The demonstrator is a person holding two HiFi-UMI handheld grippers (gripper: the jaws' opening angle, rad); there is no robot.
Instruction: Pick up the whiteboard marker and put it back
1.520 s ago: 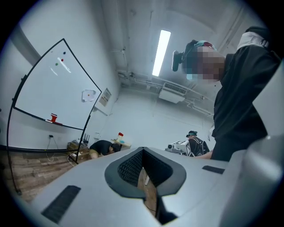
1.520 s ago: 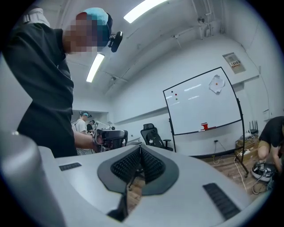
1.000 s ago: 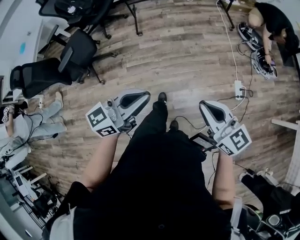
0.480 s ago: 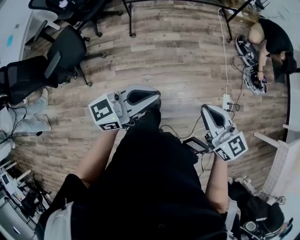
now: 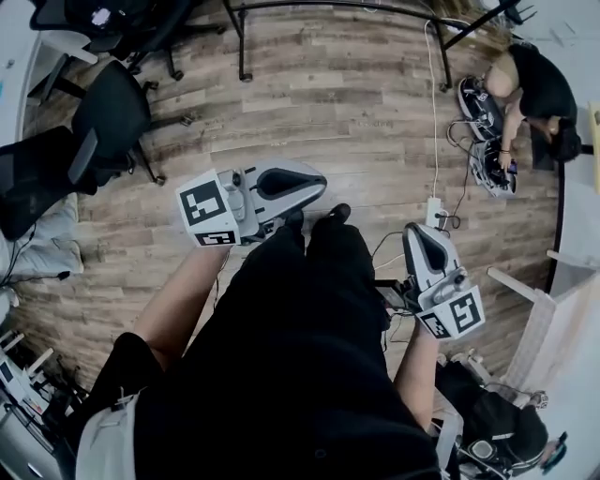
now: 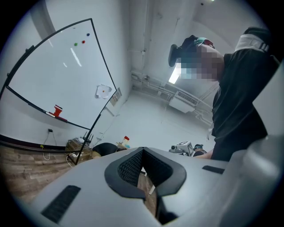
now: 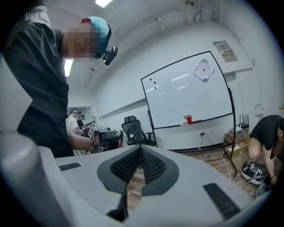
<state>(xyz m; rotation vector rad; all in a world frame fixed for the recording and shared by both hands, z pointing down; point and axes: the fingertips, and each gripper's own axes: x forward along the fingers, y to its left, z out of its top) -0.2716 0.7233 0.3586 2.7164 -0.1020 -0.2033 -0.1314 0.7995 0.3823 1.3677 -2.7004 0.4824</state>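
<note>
A whiteboard (image 6: 57,75) on a black stand shows in the left gripper view and again as the whiteboard (image 7: 191,93) in the right gripper view. A red object (image 6: 57,111) sits on its ledge, seen too as the red object (image 7: 188,119); I cannot make out a marker. My left gripper (image 5: 314,180) is held over the wooden floor in front of my body, jaws shut with nothing between them. My right gripper (image 5: 419,234) hangs lower at the right, also shut and empty. The closed jaw tips show in each gripper view (image 6: 142,150) (image 7: 140,148).
Black office chairs (image 5: 103,122) stand at the upper left. A person (image 5: 530,80) crouches at the upper right over gear on the floor. A power strip (image 5: 436,211) and cables lie by my feet. The whiteboard stand's legs (image 5: 281,7) run along the top edge.
The floor has slid down and left in the head view as I walk toward the whiteboard stand. My right gripper has sunk lower; both stay shut.
</note>
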